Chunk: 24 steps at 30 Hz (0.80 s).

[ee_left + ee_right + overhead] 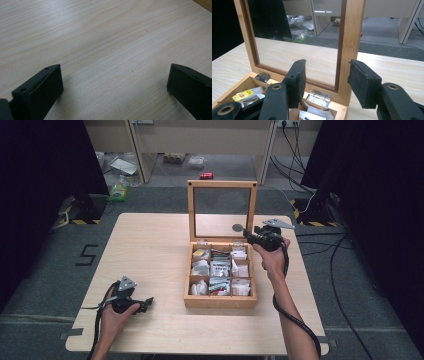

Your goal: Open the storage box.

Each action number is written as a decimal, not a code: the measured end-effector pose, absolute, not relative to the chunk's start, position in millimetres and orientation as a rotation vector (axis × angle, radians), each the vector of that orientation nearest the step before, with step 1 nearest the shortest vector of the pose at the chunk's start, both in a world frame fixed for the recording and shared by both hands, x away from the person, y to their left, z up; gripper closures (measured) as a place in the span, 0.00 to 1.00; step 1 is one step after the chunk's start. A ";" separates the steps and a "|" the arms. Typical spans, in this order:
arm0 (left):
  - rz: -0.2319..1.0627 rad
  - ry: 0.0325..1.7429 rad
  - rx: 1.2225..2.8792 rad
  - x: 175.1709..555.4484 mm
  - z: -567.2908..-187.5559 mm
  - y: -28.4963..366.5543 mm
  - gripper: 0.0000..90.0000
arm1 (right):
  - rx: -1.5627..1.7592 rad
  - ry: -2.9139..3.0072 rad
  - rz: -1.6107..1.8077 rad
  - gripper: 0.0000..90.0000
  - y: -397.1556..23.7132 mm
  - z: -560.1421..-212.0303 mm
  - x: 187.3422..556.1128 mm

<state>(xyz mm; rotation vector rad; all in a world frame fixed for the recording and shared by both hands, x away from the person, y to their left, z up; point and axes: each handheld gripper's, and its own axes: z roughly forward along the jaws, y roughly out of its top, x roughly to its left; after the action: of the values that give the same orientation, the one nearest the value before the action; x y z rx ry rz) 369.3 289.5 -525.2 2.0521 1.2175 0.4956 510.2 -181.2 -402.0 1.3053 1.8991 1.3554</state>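
Light wooden table (150, 250) at centre, grey carpet floor (45, 270) around it, black curtains (40, 165) at 9 and 3 o'clock, beige cabinet (210, 135) at 12 o'clock, black cables (345, 270) on floor at 3 o'clock, yellow-black hazard tape (80, 221) at 10 o'clock.

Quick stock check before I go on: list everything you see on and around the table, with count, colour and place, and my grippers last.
table: one, pale wood, centre of the high view.
box: one, light wood, nine compartments, right of the table's middle.
lid: one, wooden frame with clear pane, standing upright at the box's far edge.
hinges: two, silver, joining lid and box.
packets: several, mostly white, one yellow, in the compartments.
red thing: one, on the floor beyond the table; too small to name.
cables: several, black, on the floor at right.
left gripper: one, black, open, low over bare table at near left.
right gripper: one, black, jaws apart either side of the lid's right upright.
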 end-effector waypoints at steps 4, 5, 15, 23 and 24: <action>0.496 1.218 2.052 369.2 -525.2 289.6 0.00 | 1.303 1.917 1.351 0.54 -180.3 -403.4 506.0; 0.496 1.218 2.052 369.2 -525.2 289.7 0.00 | 1.297 1.923 1.346 0.54 -180.1 -403.8 505.5; 0.496 1.218 2.052 369.1 -525.2 289.6 0.00 | 1.284 1.960 1.347 0.53 -174.7 -403.9 496.6; 0.496 1.218 2.051 369.2 -525.3 289.6 0.00 | 1.248 1.995 1.338 0.52 -169.1 -403.1 484.7; 0.496 1.218 2.051 369.2 -525.3 289.6 0.00 | 1.242 1.996 1.337 0.52 -169.1 -403.3 483.5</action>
<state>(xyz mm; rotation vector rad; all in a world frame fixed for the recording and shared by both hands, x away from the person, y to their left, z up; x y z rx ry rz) 369.2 289.6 -525.3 2.0512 1.2178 0.4963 483.5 -169.1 -403.3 1.2419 1.9959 1.3372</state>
